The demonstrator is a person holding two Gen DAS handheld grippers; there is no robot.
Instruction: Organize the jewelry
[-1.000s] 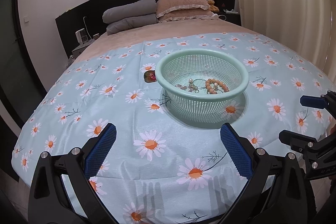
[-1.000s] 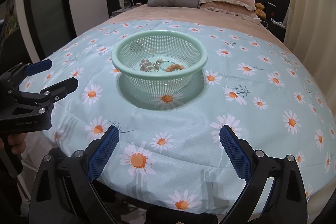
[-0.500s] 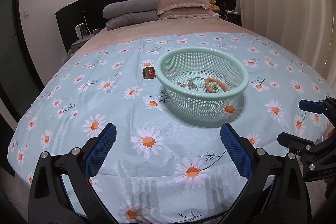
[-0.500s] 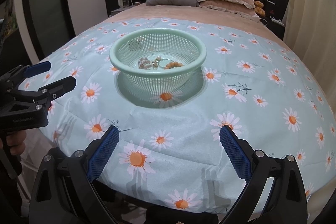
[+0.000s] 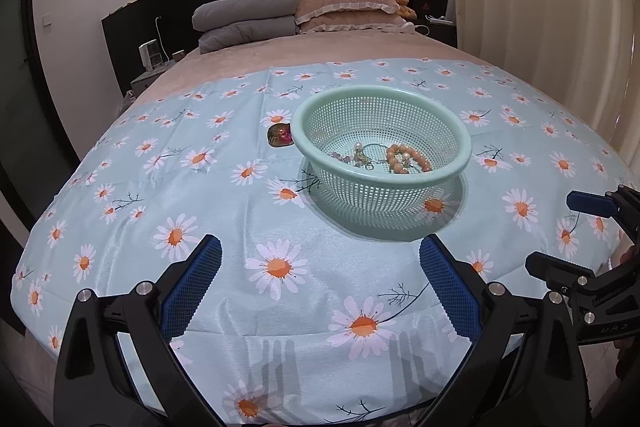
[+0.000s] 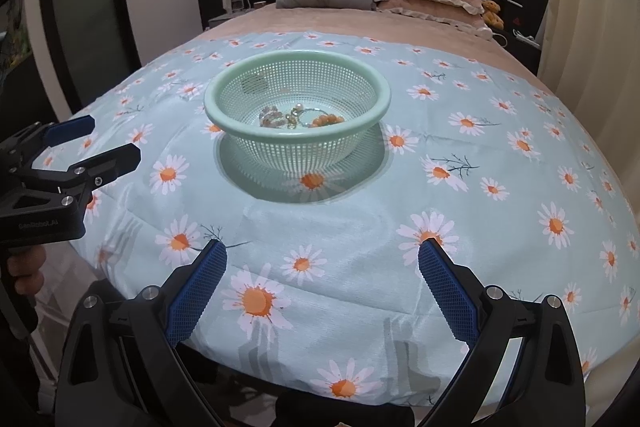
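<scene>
Basket (image 5: 460, 147): mint mesh, centre of both views, on the daisy sheet (image 5: 224, 211) over the bed.
Jewelry: peach bead bracelet (image 5: 408, 159) and pearl pieces (image 5: 358, 157) inside the basket; small dark item (image 5: 280, 135) left of the rim, possibly a brooch.
Left gripper (image 5: 320, 285): jaws wide, empty, low in frame.
Right gripper (image 6: 322, 283): jaws wide, empty.
Change: both views pulled back slightly over the last second, basket smaller.
Meaning: most pieces gathered; dark item likely remaining.

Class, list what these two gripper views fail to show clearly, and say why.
- Dark trinket: left view, partly behind the basket rim; right view, only a blur through the mesh.
- Tangled jewelry: too small to separate pieces.
- Bracelet: right view, rim hides part.
</scene>
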